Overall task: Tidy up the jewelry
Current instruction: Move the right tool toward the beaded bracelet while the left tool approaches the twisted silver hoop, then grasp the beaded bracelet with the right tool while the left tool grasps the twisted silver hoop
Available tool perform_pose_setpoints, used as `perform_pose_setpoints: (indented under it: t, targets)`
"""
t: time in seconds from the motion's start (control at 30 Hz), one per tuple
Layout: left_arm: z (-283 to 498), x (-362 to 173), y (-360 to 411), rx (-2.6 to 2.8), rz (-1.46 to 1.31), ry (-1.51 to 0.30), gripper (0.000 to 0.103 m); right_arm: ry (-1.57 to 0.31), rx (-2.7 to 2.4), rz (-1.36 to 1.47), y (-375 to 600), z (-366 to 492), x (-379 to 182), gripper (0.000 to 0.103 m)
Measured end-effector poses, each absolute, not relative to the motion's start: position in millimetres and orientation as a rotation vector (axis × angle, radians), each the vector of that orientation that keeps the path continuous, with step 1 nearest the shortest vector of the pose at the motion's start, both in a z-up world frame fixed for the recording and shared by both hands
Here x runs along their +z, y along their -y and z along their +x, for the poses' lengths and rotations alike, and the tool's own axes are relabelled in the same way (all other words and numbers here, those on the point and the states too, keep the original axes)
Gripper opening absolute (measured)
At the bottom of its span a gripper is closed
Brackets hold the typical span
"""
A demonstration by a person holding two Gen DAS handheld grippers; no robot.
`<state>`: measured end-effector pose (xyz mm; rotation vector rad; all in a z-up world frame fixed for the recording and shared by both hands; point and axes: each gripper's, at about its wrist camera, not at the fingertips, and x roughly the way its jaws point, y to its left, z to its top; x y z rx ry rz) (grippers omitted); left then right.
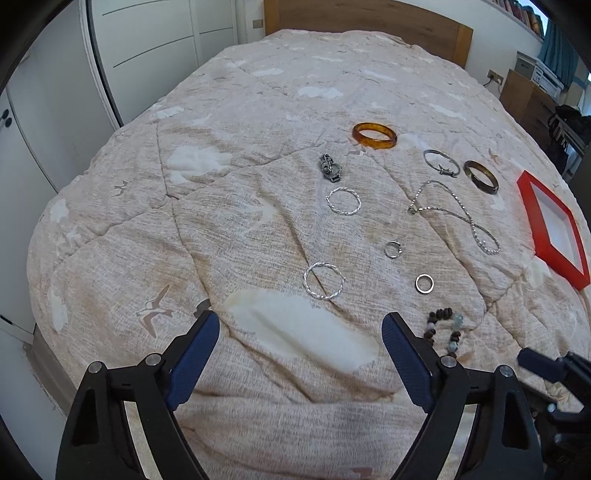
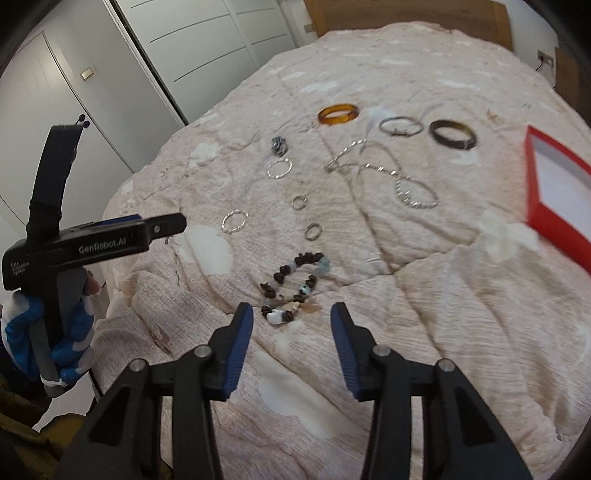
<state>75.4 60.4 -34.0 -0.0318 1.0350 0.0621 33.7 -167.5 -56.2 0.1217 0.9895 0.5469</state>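
Silver hoops point(image 1: 343, 201): two; rings point(image 1: 424, 283): two.

A home bedroom: quilted bed point(image 1: 258, 166) with wooden headboard point(image 1: 369, 22), white wardrobe doors point(image 1: 147, 37) alongside

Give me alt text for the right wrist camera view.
The open right gripper hovers just short of a beaded bracelet on a beige quilt. Beyond lie rings, bangles, a silver chain and an open red box.
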Motion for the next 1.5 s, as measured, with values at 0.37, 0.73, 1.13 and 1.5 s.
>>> perform_pose_setpoints:
  t: [0.37, 0.73, 1.13, 1.5]
  targets:
    - [121, -79, -57, 0.064, -0.056, -1.149, 0.080, -1.137, 0.634, 0.188, 145, 76, -109, 0.041]
    - [150, -115, -58, 0.095, -0.057, -1.220, 0.070, -1.185, 0.677, 0.214, 131, 104, -133, 0.041]
    - [167, -127, -52, 0.098, -0.060, -1.218, 0.070, -1.184, 0.682, 0.203, 120, 112, -139, 0.041]
    - [163, -112, -57, 0.067, -0.149, -1.179, 0.039, -1.164, 0.691, 0.170, 126, 105, -133, 0.018]
